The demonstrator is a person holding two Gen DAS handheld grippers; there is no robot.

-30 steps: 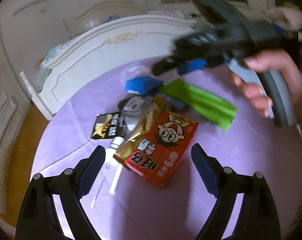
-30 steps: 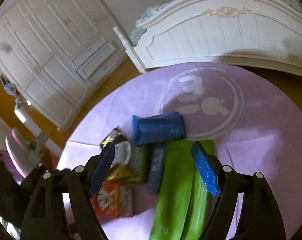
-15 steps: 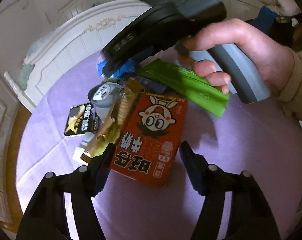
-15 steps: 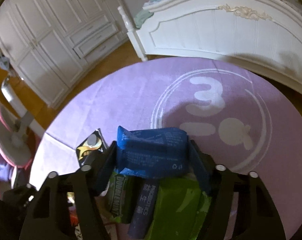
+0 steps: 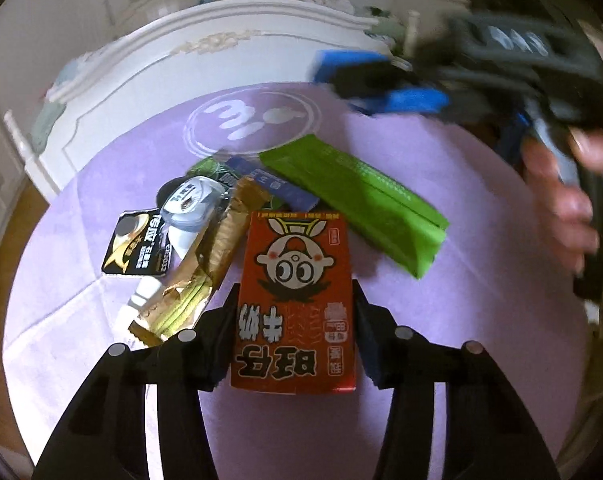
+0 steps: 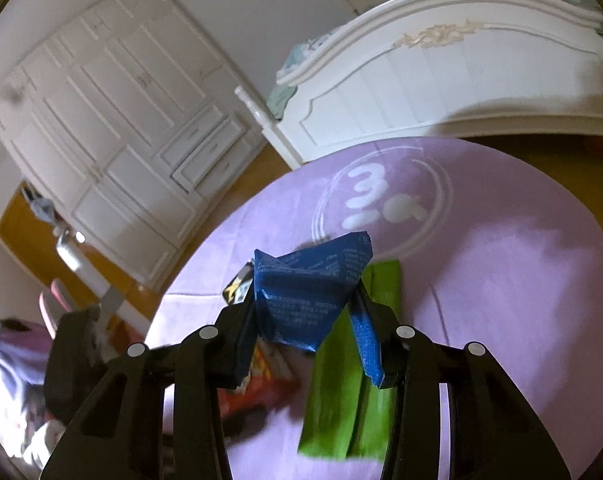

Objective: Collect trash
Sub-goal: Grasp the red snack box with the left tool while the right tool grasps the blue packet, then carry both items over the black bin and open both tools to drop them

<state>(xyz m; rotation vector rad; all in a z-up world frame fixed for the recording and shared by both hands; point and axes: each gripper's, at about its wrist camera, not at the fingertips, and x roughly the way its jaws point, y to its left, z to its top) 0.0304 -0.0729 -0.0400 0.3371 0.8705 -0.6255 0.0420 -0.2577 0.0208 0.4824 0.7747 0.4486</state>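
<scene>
The red carton (image 5: pixel 295 300) with a cartoon face and Chinese characters, free on the purple mat (image 5: pixel 461 320) a second ago, is now pinched by the left gripper (image 5: pixel 293 334), whose jaws have just closed. The right gripper (image 6: pixel 307 320), also just closed, has lifted the crumpled blue packet (image 6: pixel 305 292) clear of the green wrapper (image 6: pixel 341 392)

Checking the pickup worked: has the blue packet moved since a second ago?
Yes. The blue packet, then flat beside the mat's white logo, is now crumpled and lifted off the mat in the right gripper, whose jaws have just been closing.
</scene>
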